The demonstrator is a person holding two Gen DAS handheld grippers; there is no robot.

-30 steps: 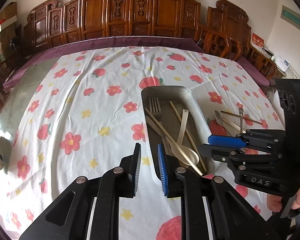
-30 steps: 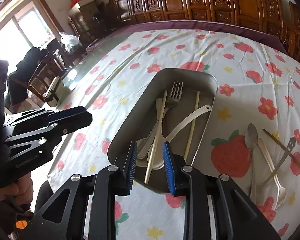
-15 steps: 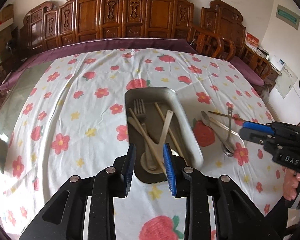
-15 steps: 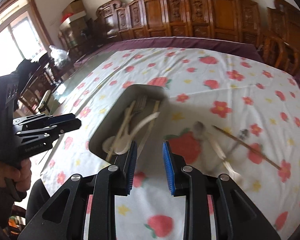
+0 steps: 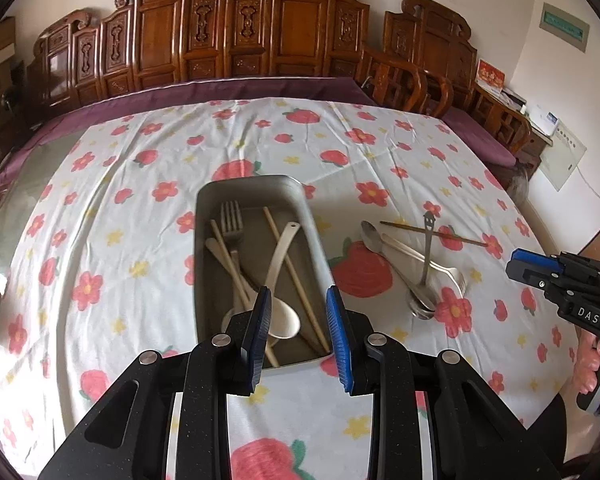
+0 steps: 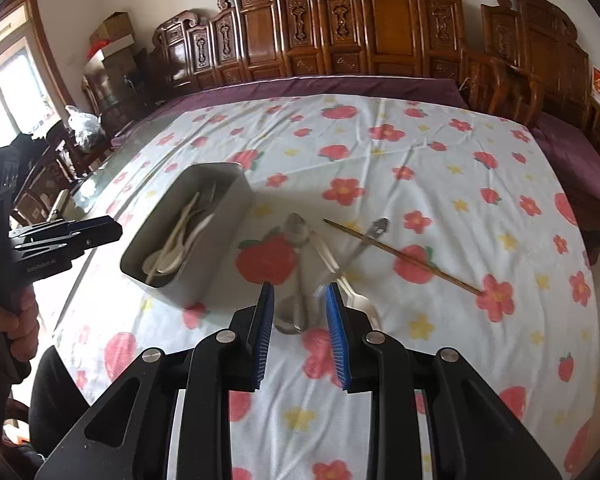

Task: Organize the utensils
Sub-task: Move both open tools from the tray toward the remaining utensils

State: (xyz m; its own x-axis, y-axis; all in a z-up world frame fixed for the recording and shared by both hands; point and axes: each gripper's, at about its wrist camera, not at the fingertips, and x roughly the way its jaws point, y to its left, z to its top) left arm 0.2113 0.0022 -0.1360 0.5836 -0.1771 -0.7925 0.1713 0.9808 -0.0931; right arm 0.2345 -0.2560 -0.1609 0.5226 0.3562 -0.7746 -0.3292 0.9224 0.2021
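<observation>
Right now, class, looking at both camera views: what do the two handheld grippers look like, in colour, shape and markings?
Both are black. The left gripper and the right gripper each have two angular fingers with silver rivets and ribbed blue pads. From the side, the right gripper's body bears white letters "DAS". The left one's side also carries small white print, too blurred to read. No cables show.

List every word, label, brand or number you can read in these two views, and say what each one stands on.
"DAS" – white letters on the black body of the right gripper, left wrist view.
Grey lettering on the side of the left gripper: too blurred to read.
Green wall plaque: too small to read.
Red card on the side cabinet: unreadable.
White wall panel: unreadable.
</observation>
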